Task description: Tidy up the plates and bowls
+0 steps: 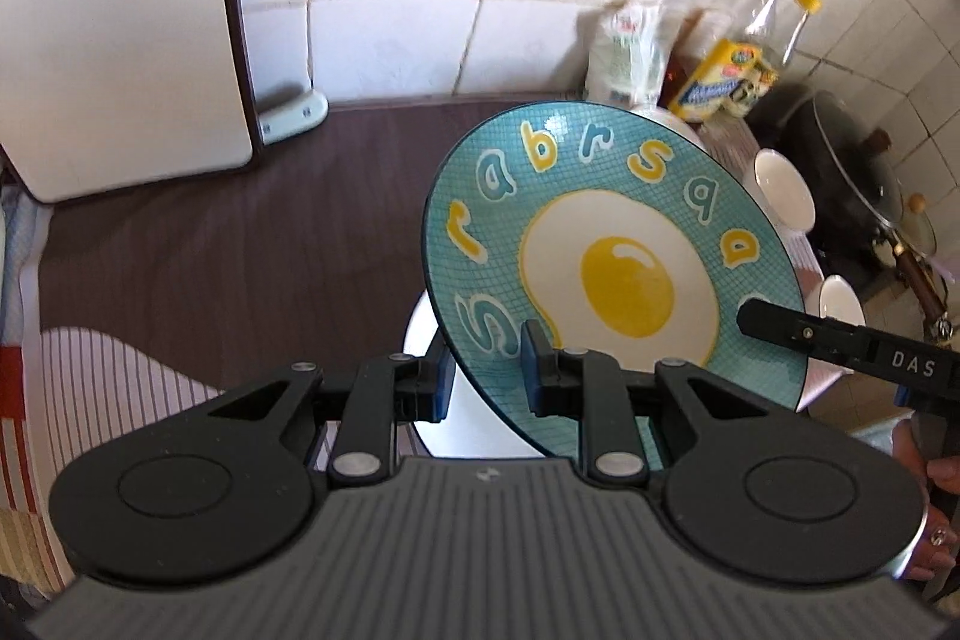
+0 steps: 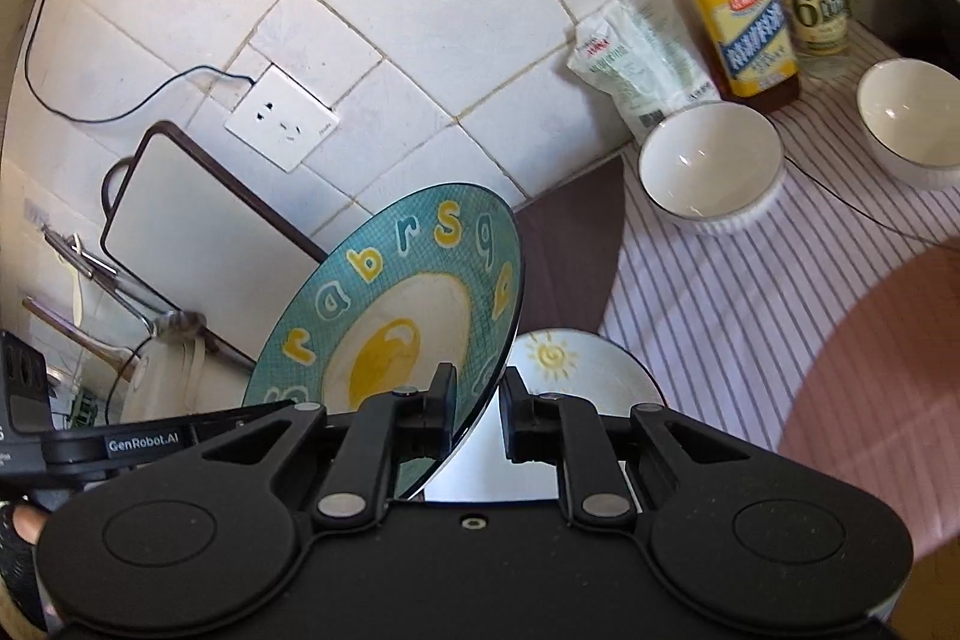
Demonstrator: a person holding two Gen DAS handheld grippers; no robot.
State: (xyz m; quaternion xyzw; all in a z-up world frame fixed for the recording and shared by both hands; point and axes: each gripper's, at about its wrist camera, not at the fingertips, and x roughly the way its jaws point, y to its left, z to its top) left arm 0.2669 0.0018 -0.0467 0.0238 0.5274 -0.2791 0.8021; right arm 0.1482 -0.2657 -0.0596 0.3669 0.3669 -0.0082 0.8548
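Mid-transfer: both grippers, left (image 1: 485,370) and right (image 2: 478,406), straddling the tilted egg plate's (image 1: 612,244) rim, grip uncertain, above the white sun plate (image 2: 576,370) at 6 o'clock; next, probably levelling and stacking it

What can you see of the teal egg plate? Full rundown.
The teal plate is round, looks like glazed ceramic, with a fine grid pattern, a fried-egg picture at its centre and yellow and blue letters around the rim. It is tilted steeply, off the counter. The left gripper pinches its near edge; the right gripper straddles its opposite rim.
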